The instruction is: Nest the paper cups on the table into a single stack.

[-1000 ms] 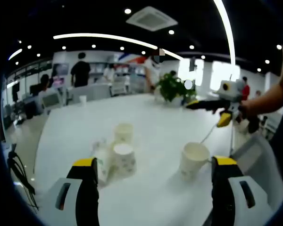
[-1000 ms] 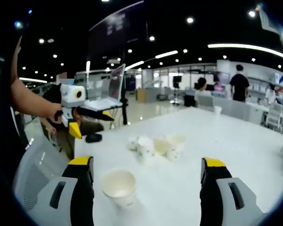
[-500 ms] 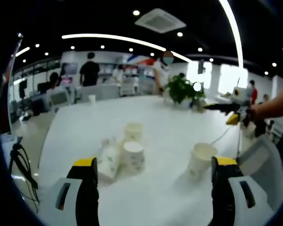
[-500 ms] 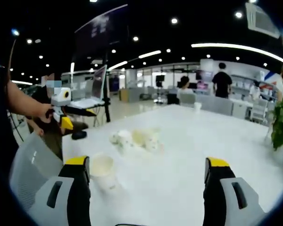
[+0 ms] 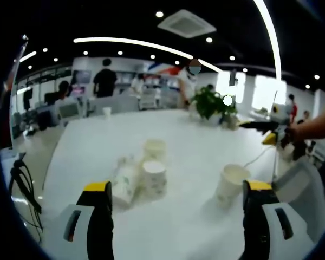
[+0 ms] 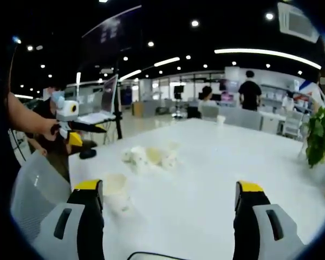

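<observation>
Nesting had not begun, as far as we could judge. On the white worktop [image 5: 179, 135] we counted four cups, all apart from any stack. In the left gripper view a lone cup [image 5: 231, 185] stood upright near the right jaw, mouth up. Well apart from it was a cluster of three: a printed cup [image 5: 154, 177] upright, a plain cup [image 5: 154, 149] upright just behind it, and a tipped cup [image 5: 124, 180] lying on its side, touching or nearly touching the printed one; we could not tell which. In the right gripper view the cluster was blurred, so we left it uncounted there.

We held the left gripper [image 5: 176, 216] above the worktop with its jaws wide and nothing between them. The right gripper [image 6: 170, 216] was likewise spread wide and empty; in the left gripper view it hung in the air at the far right, well away from the cups.

What remained, in our judgement, was the whole job: picking one cup, seating it in another, righting the tipped cup, and bringing the lone cup to the rest.
</observation>
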Tool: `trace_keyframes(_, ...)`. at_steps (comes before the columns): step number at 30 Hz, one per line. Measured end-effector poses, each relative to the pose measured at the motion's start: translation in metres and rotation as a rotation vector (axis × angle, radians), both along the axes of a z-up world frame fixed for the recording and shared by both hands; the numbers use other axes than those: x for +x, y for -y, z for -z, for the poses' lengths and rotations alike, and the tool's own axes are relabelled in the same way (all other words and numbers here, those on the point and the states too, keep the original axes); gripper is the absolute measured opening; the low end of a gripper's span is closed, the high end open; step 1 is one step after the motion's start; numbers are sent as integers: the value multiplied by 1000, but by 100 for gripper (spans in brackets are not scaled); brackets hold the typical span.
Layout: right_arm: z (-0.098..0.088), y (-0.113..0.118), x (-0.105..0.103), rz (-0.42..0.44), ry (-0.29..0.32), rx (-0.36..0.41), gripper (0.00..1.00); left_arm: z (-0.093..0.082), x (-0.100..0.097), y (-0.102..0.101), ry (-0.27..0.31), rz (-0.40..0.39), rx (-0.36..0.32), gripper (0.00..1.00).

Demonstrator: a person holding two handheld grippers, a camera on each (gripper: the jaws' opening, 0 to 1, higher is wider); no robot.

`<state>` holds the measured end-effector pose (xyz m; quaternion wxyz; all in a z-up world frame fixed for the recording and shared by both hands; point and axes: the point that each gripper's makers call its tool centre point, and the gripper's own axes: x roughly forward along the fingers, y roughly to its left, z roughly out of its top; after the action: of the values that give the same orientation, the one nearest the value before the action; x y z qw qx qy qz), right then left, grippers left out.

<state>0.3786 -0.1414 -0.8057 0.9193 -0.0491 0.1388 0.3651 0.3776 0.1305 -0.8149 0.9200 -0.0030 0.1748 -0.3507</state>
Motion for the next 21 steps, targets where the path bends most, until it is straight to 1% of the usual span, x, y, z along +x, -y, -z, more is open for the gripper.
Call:
trace_keyframes(3, 0, 0, 0, 6, -2, 5, 100, 1, 2, 0, 2, 5, 10, 98)
trace_keyframes(7, 2, 0, -1, 2, -4, 2, 100, -2, 7, 1, 19, 12, 14, 98)
trace_keyframes(12, 2, 0, -3, 6, -9, 8, 100, -4, 20, 1, 17, 14, 12, 98)
trace_keyframes(14, 3, 0, -3, 8, -10, 10, 100, -8, 25, 3, 28, 17, 3, 98)
trace_keyframes(15, 4, 0, -3, 9, -12, 10, 100, -6, 30, 3, 29, 17, 1, 98)
trace_keyframes(17, 5, 0, -5, 11, -15, 12, 100, -7, 37, 7, 32, 25, -6, 98)
trace_keyframes(20, 6, 0, -7, 12, -18, 13, 100, -7, 45, 16, 40, 63, 13, 98)
trace_keyframes(21, 7, 1, -7, 12, -19, 13, 100, -8, 46, 18, 40, 65, 14, 98)
